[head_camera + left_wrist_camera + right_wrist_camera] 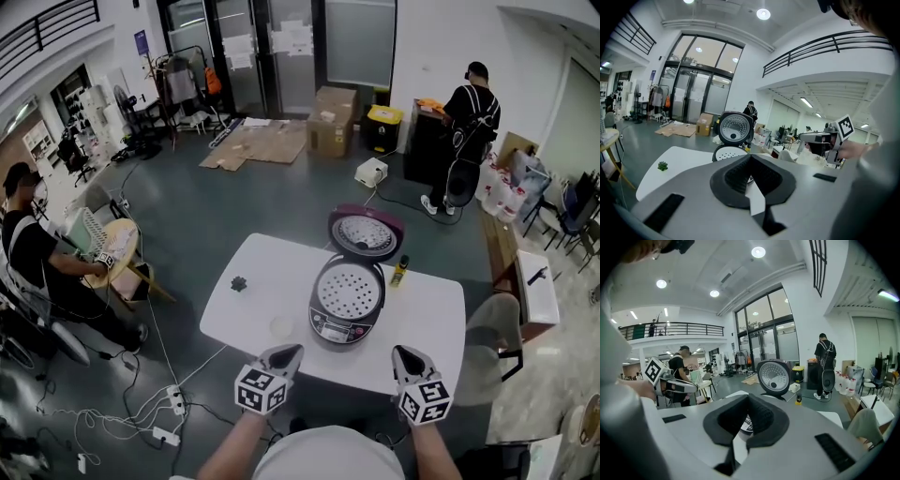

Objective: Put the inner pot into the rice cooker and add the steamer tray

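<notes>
On the desk (272, 272): the rice cooker (323, 330) stands near the middle, its lid (365, 232) swung up and back so the opening is reachable.
Steamer tray (347, 291): it sits level in the cooker's mouth, holes facing up. You cannot see the inner pot, which is probably beneath it.
Left gripper (283, 356): your jaws are pressed together on nothing, held at the near edge, clear of the cooker.
Right gripper (407, 357): likewise, jaws together and empty.
Stage: loading looks done, so both grippers hang back with nothing to carry.
</notes>
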